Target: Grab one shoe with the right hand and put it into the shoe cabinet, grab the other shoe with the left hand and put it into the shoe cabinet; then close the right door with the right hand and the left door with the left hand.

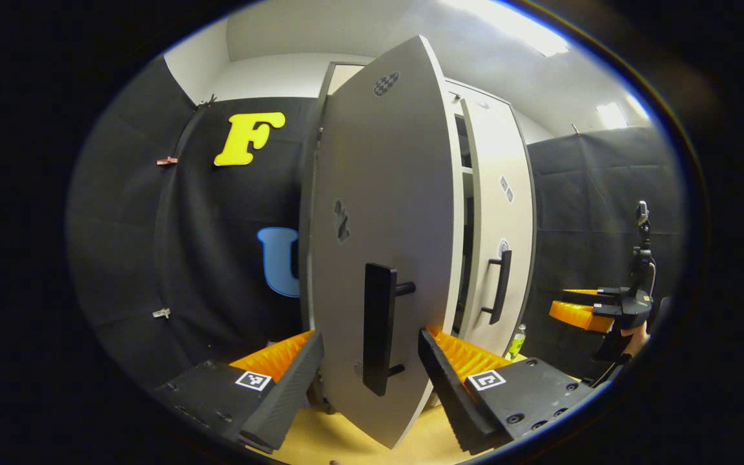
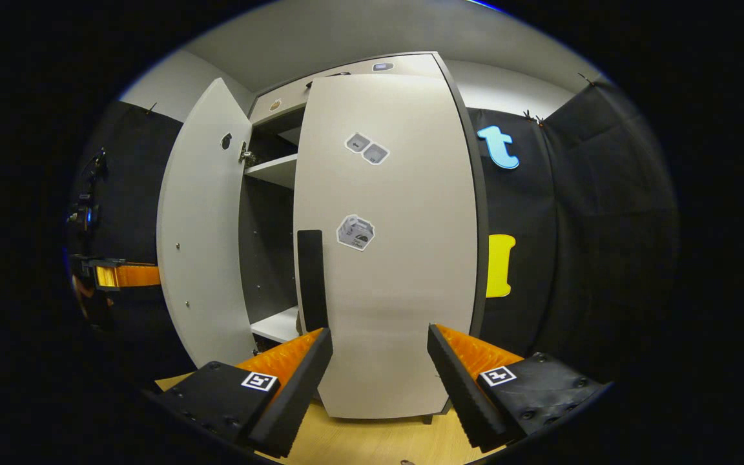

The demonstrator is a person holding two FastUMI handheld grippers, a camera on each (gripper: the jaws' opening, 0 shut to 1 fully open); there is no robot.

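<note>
The white shoe cabinet's left door (image 1: 385, 194) stands ajar, edge-on right in front of me. Its black bar handle (image 1: 380, 326) sits between the spread fingers of my left gripper (image 1: 370, 336), which is open and not pressing on it. The right door (image 2: 398, 258) is almost closed against the cabinet, its black handle (image 2: 311, 271) at its left edge. My right gripper (image 2: 380, 330) is open just in front of that door, holding nothing. Through the gap I see white shelves (image 2: 275, 171) and a dark interior. The left door (image 2: 201, 245) swings out on the left of the right gripper view.
The right gripper (image 1: 595, 313), held by a hand, shows far right in the left gripper view, beyond the right door (image 1: 498, 245). The left gripper (image 2: 120, 276) shows past the open door. A small green bottle (image 1: 518, 341) stands by the cabinet base. A wooden floor (image 2: 372, 439) lies below.
</note>
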